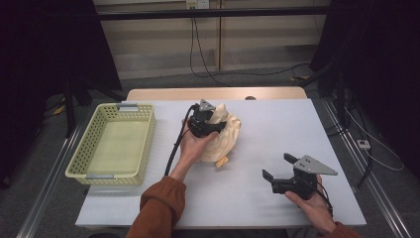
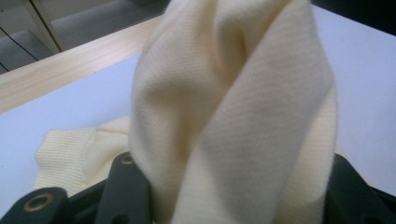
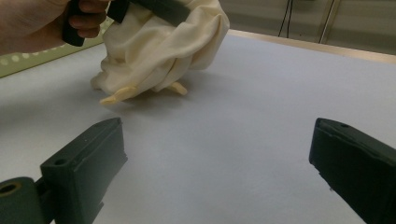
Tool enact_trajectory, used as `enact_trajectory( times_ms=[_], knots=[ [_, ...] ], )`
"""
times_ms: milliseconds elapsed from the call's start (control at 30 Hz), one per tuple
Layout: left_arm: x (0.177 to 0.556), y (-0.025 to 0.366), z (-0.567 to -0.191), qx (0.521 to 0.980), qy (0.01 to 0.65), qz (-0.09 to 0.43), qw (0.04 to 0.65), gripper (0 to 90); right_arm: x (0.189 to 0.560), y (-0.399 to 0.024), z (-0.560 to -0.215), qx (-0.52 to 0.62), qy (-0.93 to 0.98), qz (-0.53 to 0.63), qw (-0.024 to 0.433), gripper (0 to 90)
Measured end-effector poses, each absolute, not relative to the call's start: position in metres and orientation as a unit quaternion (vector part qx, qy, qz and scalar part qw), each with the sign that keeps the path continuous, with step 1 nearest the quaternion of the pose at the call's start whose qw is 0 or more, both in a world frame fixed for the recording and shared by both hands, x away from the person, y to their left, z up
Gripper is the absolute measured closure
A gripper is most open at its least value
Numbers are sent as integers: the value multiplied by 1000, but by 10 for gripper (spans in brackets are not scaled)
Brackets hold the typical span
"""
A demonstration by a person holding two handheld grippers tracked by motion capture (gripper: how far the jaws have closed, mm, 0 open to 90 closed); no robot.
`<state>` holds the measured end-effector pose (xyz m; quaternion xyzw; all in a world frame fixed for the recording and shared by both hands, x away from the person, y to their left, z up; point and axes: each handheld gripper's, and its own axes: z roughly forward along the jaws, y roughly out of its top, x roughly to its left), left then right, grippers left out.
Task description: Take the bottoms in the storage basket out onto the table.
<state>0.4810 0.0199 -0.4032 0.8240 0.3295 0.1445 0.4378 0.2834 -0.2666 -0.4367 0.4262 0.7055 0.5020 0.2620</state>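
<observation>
Gripping a thick fold of the cream knit garment [image 2: 233, 116], the left gripper [image 1: 205, 121] has its black jaws pressed on either side of the bunched cloth, which rises as a twisted column in the left gripper view. The rest of the garment [image 1: 223, 141] sits heaped on the white table [image 1: 277, 129], near its middle, with a ribbed cuff [image 2: 65, 156] trailing flat beside the jaws. The yellow basket [image 1: 84, 148] stands well apart on the person's left, with nothing in it. The right gripper [image 1: 277, 171] rests low near the front edge, jaws spread wide with nothing between them, well clear of the cloth.

The hold looks partial, so the soft knit could slide out if the jaws loosen during a lift. Hanging parts, such as the cuff or the edges [image 3: 119, 95] splayed on the table, might drag or catch on the basket's rim. A one-sided pinch may also let the bundle unroll and droop.
</observation>
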Motion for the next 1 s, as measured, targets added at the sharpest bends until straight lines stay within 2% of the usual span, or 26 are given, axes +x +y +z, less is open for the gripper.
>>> enact_trajectory(
  times_ms=[667, 1000],
  knots=[
    [481, 15, -422, 843, 330, 143, 399, 429, 283, -266, -437, 426, 707, 501, 262, 36],
    [484, 12, -431, 846, 331, 133, 397, 336, 284, -265, -437, 425, 707, 501, 262, 36]
  ],
)
